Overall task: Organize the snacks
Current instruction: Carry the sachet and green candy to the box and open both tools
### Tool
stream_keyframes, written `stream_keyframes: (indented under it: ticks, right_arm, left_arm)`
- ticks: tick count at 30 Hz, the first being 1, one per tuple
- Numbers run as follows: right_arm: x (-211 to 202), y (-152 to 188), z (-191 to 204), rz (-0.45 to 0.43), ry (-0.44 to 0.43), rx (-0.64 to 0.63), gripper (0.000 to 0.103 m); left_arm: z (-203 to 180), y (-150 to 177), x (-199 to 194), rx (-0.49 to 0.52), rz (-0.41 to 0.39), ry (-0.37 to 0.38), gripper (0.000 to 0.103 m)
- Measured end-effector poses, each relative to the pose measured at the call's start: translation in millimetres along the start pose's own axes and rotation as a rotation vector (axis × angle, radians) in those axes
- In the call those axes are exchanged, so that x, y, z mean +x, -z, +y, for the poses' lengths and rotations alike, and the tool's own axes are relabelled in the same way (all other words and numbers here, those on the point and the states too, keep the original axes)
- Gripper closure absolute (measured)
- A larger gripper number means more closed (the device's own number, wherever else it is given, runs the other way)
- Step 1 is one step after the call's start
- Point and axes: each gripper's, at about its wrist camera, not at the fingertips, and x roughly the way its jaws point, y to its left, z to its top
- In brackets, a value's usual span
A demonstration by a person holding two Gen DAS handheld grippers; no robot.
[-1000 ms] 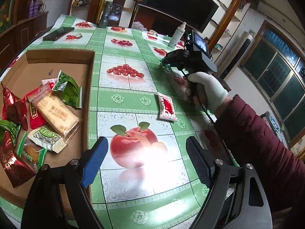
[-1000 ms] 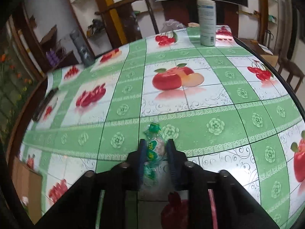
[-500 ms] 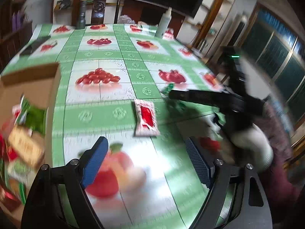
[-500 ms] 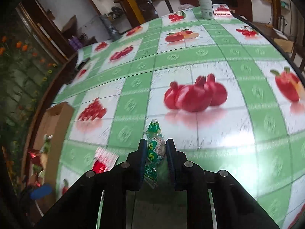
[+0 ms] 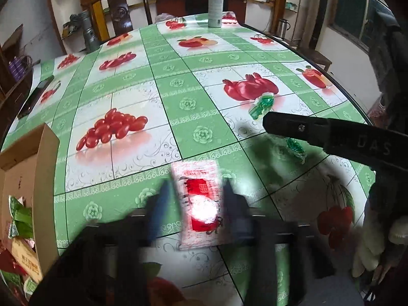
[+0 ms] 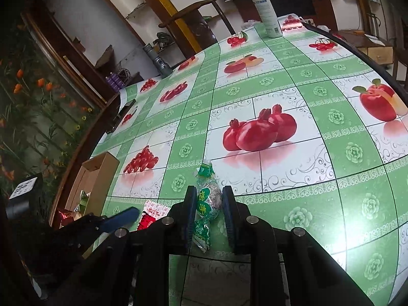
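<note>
A red-and-white snack packet (image 5: 204, 204) lies flat on the fruit-print tablecloth. My left gripper (image 5: 196, 185) straddles it and its jaws are closing. The blurred fingers (image 5: 163, 199) sit at the packet's two long edges, and the packet is uncrumpled. My right gripper (image 6: 209, 191) is shut on a green-wrapped snack (image 6: 205, 206) and holds it above the cloth. In the left wrist view that snack (image 5: 262, 104) pokes out past the right gripper's black finger (image 5: 293, 127). The cardboard box (image 5: 43, 178) with several snacks stands at the left.
A white spray bottle (image 5: 215, 7) stands at the far table edge, with a wooden chair behind it. A dark phone (image 5: 35, 97) lies at the far left and a grey torch (image 6: 159, 62) stands beyond it. A gloved hand (image 5: 369, 242) is at the right.
My left gripper swung right, away from the box, came down over the red-and-white packet and narrowed its jaws. The right gripper carried the green snack leftward across the table, towards the box.
</note>
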Motion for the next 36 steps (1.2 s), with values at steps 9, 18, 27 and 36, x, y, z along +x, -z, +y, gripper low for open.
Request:
stream_keyframes:
  ticks: [9, 18, 27, 36]
  right_arm:
    - [-3.8, 0.9, 5.1, -0.031, -0.029, -0.016, 0.081]
    - [-3.0, 5.8, 17.2, -0.042, -0.046, -0.058, 0.081]
    - [9.0, 16.5, 104.9, 0.076, -0.172, -0.15, 0.082]
    - [59.9, 39.4, 221.6, 0.216, -0.253, -0.295, 0.082]
  left_arm:
    - [38.6, 12.8, -27.8, -0.182, -0.052, 0.128, 0.074]
    - [145.6, 58.2, -120.7, -0.409, -0.221, 0.061, 0.074]
    - [234.2, 74.9, -114.1, -0.578, -0.221, -0.021, 0.074]
    - [275.8, 74.7, -79.4, -0.661, -0.165, -0.04, 0.074]
